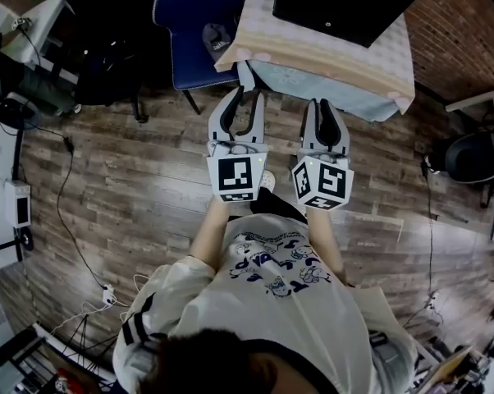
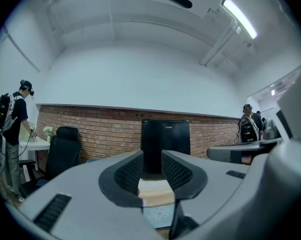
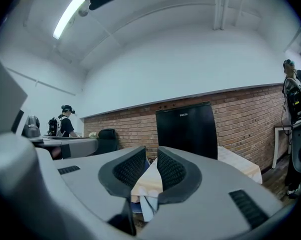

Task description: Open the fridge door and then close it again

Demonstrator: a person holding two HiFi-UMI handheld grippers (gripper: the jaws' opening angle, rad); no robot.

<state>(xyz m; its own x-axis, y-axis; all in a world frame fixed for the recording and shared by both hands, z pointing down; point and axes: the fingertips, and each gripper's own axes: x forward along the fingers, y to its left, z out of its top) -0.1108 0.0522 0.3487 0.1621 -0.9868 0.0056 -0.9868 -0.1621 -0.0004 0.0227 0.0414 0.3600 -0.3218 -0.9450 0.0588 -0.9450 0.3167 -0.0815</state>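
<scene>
Two grippers face the small black boxy fridge (image 1: 345, 2).
Jaws of left gripper (image 1: 245, 105) and right gripper (image 1: 324, 115) narrowly parted, seemingly empty.

Fridge (image 1: 349, 2): in the head view I see only its black top, and the upper picture edge cuts it off.
Fridge door (image 2: 165, 139): the left gripper (image 2: 151, 156) covers its lower part, and I cannot make out a handle.
Door print (image 2: 168, 127): too small to read.
</scene>
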